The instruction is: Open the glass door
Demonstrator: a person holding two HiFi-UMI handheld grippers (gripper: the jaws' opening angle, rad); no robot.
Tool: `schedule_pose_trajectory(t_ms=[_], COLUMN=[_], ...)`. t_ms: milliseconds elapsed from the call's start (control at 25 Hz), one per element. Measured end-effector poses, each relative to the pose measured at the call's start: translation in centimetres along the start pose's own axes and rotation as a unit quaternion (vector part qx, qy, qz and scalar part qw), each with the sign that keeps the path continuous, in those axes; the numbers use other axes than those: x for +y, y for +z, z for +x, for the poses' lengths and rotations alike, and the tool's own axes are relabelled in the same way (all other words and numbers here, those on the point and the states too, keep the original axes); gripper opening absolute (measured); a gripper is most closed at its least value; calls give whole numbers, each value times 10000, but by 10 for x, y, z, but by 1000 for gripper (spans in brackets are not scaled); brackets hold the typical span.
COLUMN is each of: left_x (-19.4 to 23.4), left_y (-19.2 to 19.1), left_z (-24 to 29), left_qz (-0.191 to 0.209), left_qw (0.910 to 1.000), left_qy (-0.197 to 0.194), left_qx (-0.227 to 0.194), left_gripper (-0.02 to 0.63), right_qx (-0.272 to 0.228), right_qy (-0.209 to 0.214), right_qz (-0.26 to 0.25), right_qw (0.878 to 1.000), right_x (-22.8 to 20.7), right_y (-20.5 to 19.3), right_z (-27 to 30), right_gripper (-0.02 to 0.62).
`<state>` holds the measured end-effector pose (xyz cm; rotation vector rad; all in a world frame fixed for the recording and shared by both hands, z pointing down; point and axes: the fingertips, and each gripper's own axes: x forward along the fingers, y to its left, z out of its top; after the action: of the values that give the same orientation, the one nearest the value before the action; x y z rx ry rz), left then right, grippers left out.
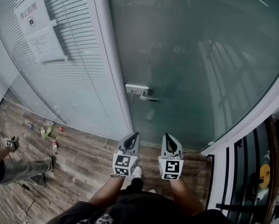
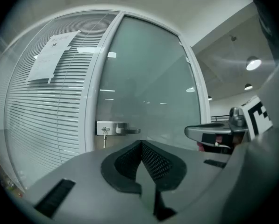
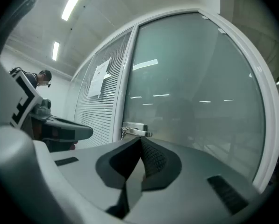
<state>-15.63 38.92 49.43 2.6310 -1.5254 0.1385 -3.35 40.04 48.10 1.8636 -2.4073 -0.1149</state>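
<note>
1. The glass door (image 1: 200,55) stands shut straight ahead of the person. Its lever handle (image 1: 147,94) sits at the door's left edge, just beside the white frame (image 1: 112,69).
2. The left gripper (image 1: 134,136) and the right gripper (image 1: 168,136) hang side by side near the person's body, well short of the handle. Each has its jaws pressed together on nothing.
3. The step in hand looks like the reach. One gripper should spread its jaws before arriving, then close over the lever's free end, where pressing down takes least effort.
4. The lever lies level, its long axis along the door face. It points right from the lock plate (image 2: 105,127), away from the frame, and a key (image 2: 104,138) hangs below.
</note>
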Motion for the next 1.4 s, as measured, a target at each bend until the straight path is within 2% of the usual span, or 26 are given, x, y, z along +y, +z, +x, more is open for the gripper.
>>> schedule_pose_trajectory(t_ms=[160,400,600,720,800,920,1120,1400], left_x=[37,75,112,133,141,145,158,165], left_y=[5,12,7,3,-2,-17,-26,-30], left_z=[37,88,125,145,155,163,176,175], left_qz=[130,128,156,154,125,70,43,-27], left_qw=[9996,9998,9998,9998,9997,9992,9982,9976], left_qy=[61,-58,-104,-147,-222,-373,-573,-643], left_qx=[-240,-157,-88,-45,17,116,161,256], left_gripper=[6,6,6,6,6,6,6,6], right_qx=[-146,-105,360,602,849,1296,2104,2858], right_qy=[84,222,990,1439,1700,2135,2749,3270], right_qz=[-111,-121,-582,-1214,-1808,-2633,-3877,-4384], right_qw=[9998,9996,9927,9803,9650,9318,8543,7869], right_x=[3,2,18,24,29,40,50,54], right_y=[13,19,19,25,27,14,-18,-45], right_z=[46,116,176,207,222,237,266,287], right_gripper=[15,16,30,108,151,177,186,186])
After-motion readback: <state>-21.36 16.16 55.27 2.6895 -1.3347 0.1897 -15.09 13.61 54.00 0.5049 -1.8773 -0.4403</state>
